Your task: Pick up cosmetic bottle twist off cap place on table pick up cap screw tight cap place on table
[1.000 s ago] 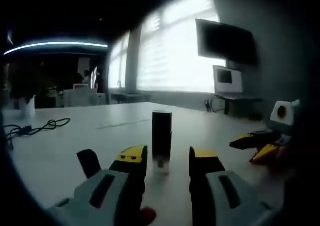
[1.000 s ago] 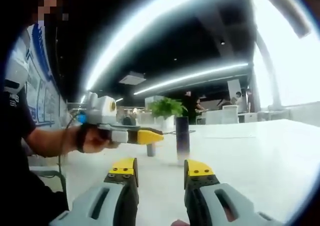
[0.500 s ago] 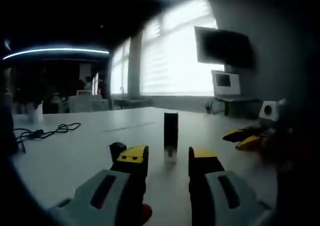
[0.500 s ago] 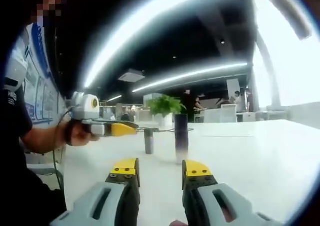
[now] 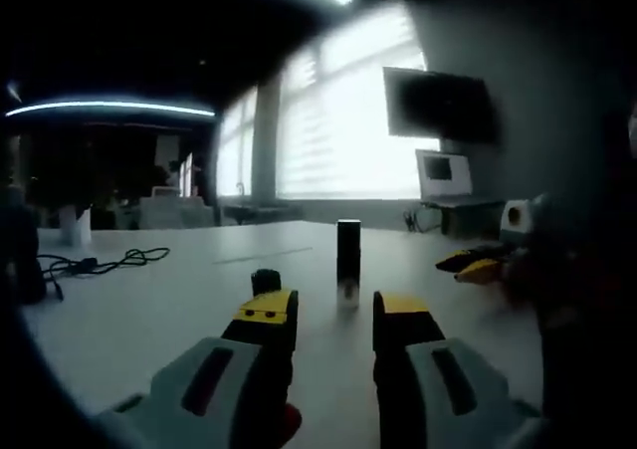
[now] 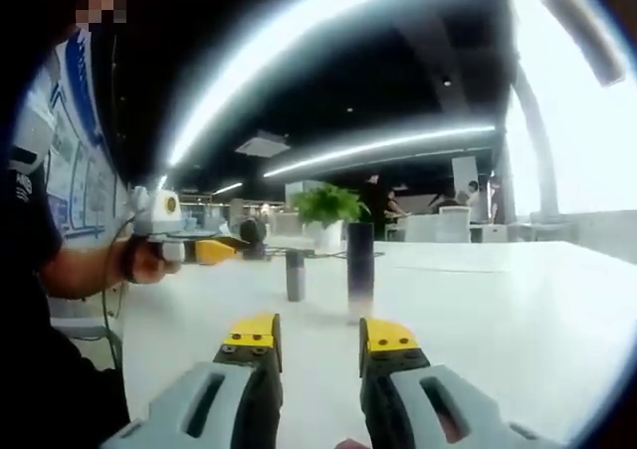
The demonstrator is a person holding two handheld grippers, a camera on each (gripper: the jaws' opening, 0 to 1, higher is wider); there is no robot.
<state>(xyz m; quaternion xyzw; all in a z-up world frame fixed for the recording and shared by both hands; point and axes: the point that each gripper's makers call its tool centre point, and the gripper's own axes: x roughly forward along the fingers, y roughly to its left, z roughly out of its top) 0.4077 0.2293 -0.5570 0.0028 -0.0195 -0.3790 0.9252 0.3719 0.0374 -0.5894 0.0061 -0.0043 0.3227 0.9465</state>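
— Left tool, state?
— Spread, pinching nothing, held low over the desk.
— Right tool?
— Same: jaws apart, nothing between them, pointed at the two things ahead.
— Just beyond the jaws?
— Short dark cap, or what looks like one, standing upright on the desk. Close beside it but not touching, the tall dark bottle, also upright. Too dim to tell whether the bottle's neck is bare.
— Farther off?
— Loose cable lying well away on the desk, then a potted plant at the far end, and bright windows behind.
— So, progress?
— Probably halfway: twisted off and set down, judging by two separate pieces on the desk. Left to do: pick up the cap, steady the bottle, screw tight, set down again. Neither piece gripped yet.
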